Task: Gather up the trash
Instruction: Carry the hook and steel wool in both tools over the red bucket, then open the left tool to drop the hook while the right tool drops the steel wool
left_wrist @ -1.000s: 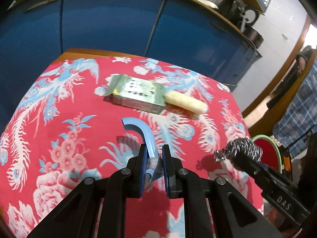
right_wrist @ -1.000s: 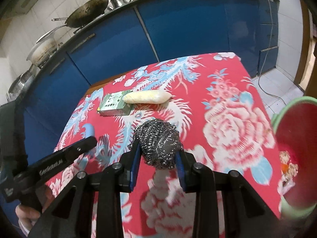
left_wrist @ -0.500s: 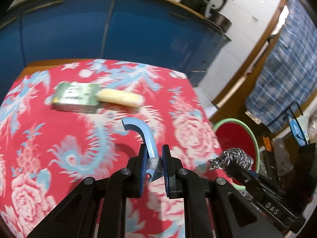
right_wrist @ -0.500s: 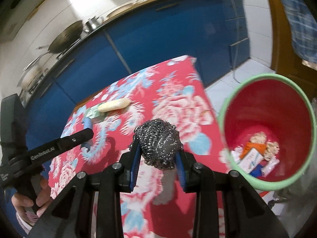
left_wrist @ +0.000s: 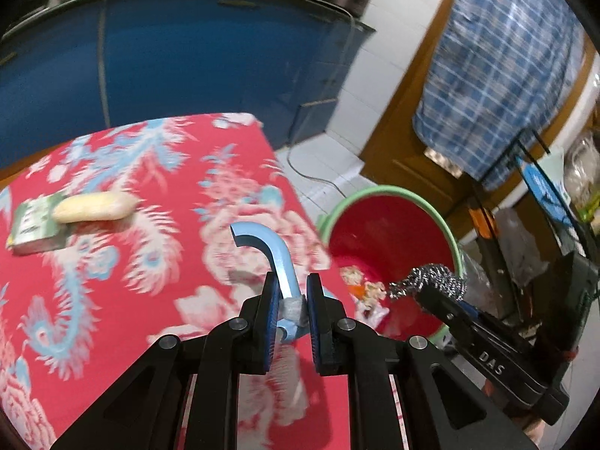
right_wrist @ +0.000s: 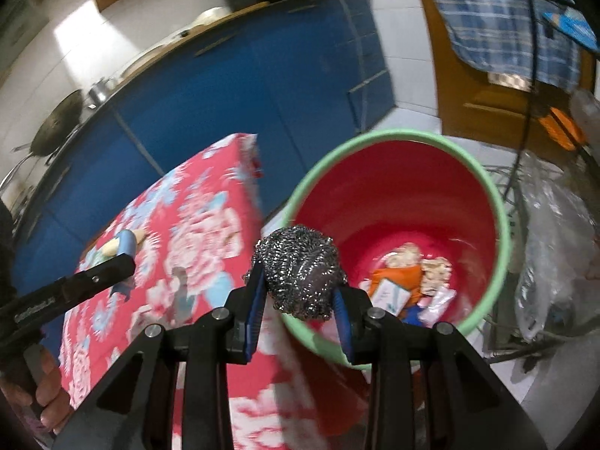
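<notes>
My left gripper (left_wrist: 292,300) is shut on a light blue plastic hook (left_wrist: 268,251), held above the right part of the red flowered tablecloth (left_wrist: 131,262). My right gripper (right_wrist: 300,296) is shut on a steel wool scourer (right_wrist: 300,268), which hangs over the near rim of a red bucket with a green rim (right_wrist: 502,247) standing on the floor beside the table. Several scraps of trash (right_wrist: 408,281) lie at the bucket's bottom. In the left wrist view the scourer (left_wrist: 431,281) shows over the bucket (left_wrist: 390,240). A green box (left_wrist: 33,221) and a pale yellow roll (left_wrist: 93,206) remain on the cloth.
Blue kitchen cabinets (left_wrist: 168,56) run behind the table, with pans on the counter. A blue checked cloth (left_wrist: 498,63) hangs at a wooden door on the right. A wire rack with plastic bags (right_wrist: 551,225) stands just right of the bucket. A hand (right_wrist: 45,393) holds the left gripper's handle.
Both grippers have swung to the right, from over the middle of the table to its right edge and the bucket, each keeping its grip. The box and roll stayed put.
</notes>
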The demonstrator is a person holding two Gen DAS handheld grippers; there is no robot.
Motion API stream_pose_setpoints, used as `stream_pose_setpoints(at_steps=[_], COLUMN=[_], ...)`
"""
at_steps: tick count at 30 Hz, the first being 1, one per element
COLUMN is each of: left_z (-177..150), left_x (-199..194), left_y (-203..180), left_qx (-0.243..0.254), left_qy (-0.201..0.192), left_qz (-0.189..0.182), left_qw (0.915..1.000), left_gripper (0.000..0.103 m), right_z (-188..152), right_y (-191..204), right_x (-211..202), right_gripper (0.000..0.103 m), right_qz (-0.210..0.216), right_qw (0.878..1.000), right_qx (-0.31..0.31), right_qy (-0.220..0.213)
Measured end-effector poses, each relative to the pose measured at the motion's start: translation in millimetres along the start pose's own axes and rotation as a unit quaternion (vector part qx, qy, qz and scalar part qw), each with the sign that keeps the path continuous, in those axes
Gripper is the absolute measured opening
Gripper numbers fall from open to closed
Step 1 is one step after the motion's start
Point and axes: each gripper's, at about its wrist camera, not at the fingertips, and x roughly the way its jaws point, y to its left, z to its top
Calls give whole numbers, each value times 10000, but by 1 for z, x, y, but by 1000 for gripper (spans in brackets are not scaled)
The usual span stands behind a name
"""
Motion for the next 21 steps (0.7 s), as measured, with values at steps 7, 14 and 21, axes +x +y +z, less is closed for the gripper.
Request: stream_pose_setpoints(at_steps=[7,14,21], left_z=[2,10,5], left_x=[35,78,91], left_y=[-52,-83,-101], left_qx=[511,728,851], left_qy=[293,593,834], left_qz=[-54,16,-237], left_qw=[9983,9956,9926], left_gripper=[15,15,27], right_z=[4,4,0], right_y=[-40,-61,-71], right_x=[7,5,-7], right_gripper=[45,52,54], right_qz=[-171,-374,-476], right_qw=[9990,9979,9971], right_qx=[421,530,584], right_qy=[47,31,-144])
